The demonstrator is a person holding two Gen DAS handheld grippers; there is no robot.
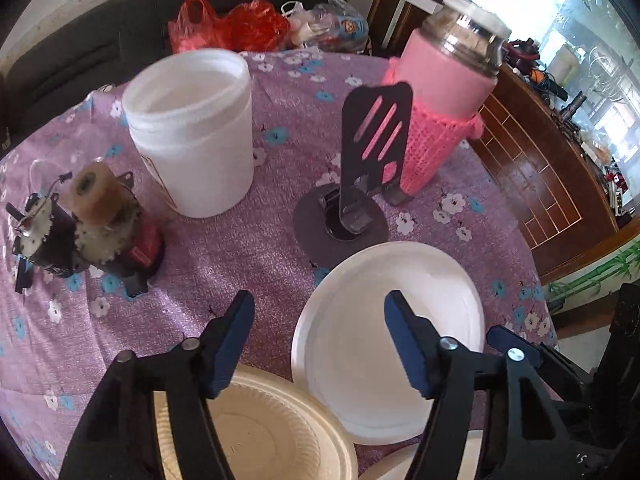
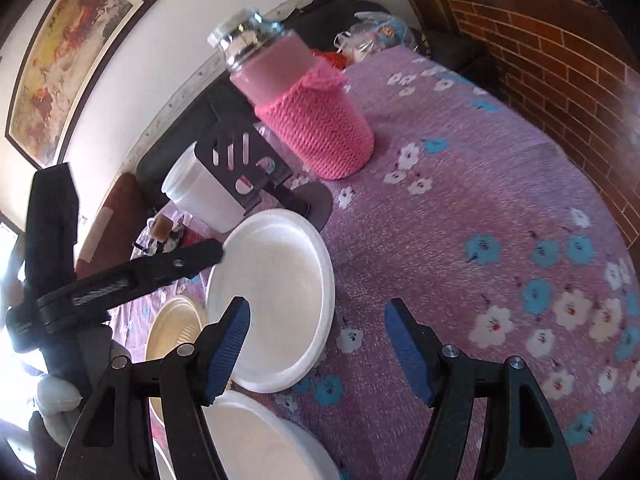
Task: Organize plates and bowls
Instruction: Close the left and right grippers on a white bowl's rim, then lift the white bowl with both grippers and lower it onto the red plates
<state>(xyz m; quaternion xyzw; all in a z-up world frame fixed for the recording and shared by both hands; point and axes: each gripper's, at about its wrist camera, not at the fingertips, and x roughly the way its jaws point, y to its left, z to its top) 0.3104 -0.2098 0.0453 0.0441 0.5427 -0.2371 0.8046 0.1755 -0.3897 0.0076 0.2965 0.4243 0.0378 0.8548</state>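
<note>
The white plate [image 1: 384, 340] lies flat on the flowered cloth [image 1: 248, 248] between both my grippers, left gripper [image 1: 320, 344] and right gripper [image 2: 316, 348] parted and empty, so a hasty pinch could skid it into the cream plate [image 1: 256, 432].

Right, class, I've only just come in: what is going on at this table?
A person is sorting dishes with two handheld grippers on a table under a purple flowered cloth. The left gripper hovers open between a cream ribbed plate and a white plate, gripping neither. The right gripper is open too, above the cloth beside that white plate, with another white dish below it. Nothing is stacked yet. A white tub and pink-sleeved jar stand behind.
</note>
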